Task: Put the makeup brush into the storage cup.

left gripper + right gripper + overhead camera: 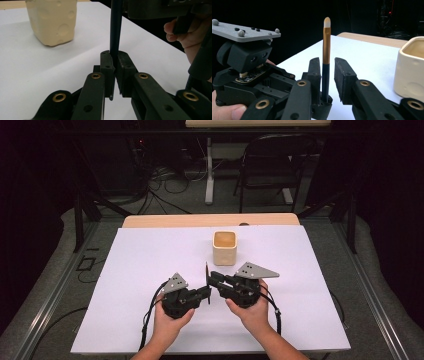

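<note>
A: By what is the slim brush with black handle, gold ferrule and pale tip (pixel 326 60) gripped?

B: It is clamped upright by the left gripper (pixel 114 72), near the middle of the white tabletop (pixel 150 260).

A: And the right gripper (pixel 327 72)?

B: Its jaws are parted around the handle, one pad apart from it. The cream square ceramic cup (pixel 224 248) is set just beyond, toward the far edge.

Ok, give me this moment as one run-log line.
left gripper: shut on upright black-and-gold makeup brush | right gripper: fingers apart beside brush, not pressing | cream square ceramic cup: upright behind, untouched
</note>
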